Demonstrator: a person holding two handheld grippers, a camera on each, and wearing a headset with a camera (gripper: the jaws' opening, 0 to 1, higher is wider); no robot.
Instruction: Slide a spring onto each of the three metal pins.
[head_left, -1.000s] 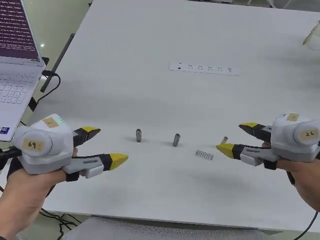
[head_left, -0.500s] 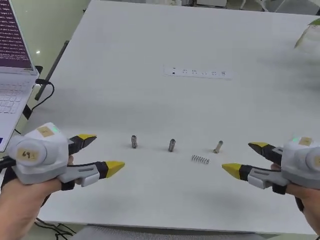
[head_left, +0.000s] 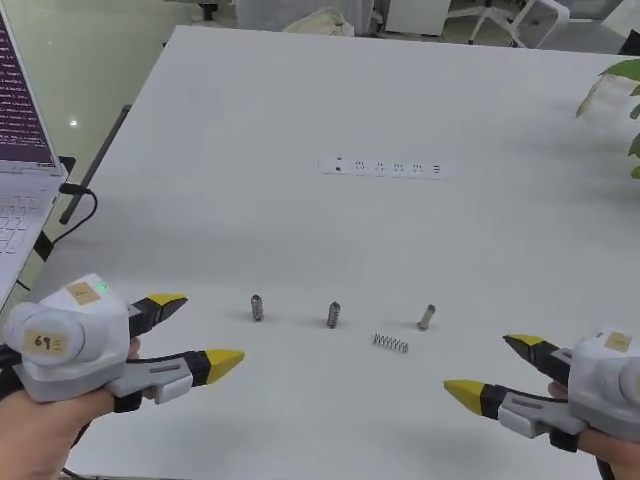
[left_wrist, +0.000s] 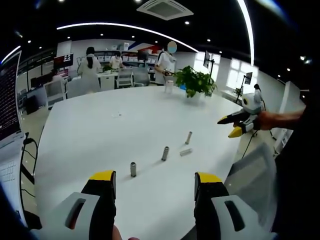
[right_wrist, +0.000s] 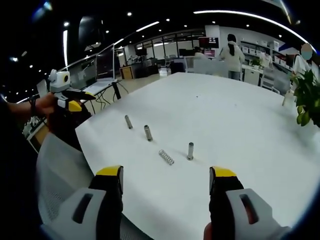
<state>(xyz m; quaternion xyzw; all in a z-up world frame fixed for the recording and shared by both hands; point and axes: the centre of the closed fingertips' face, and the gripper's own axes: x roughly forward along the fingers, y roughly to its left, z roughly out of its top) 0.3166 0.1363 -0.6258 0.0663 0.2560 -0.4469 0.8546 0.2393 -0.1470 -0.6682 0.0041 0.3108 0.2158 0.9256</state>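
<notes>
Left gripper (head_left: 197, 328): lower left, yellow tips apart, empty.
Right gripper (head_left: 493, 367): lower right, tips apart too.
Pins (head_left: 333, 315): three, shiny metal, upright.
Spring (head_left: 390, 343): one, curly wire, lying flat.

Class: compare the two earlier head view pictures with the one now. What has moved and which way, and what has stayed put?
The right gripper drew back, away from the bare pin and the loose spring that it was beside. Its jaws are open and empty. Nothing was grasped or let go. The left gripper stayed open, about where it was. The spring, the left pin and the middle pin kept their places.
</notes>
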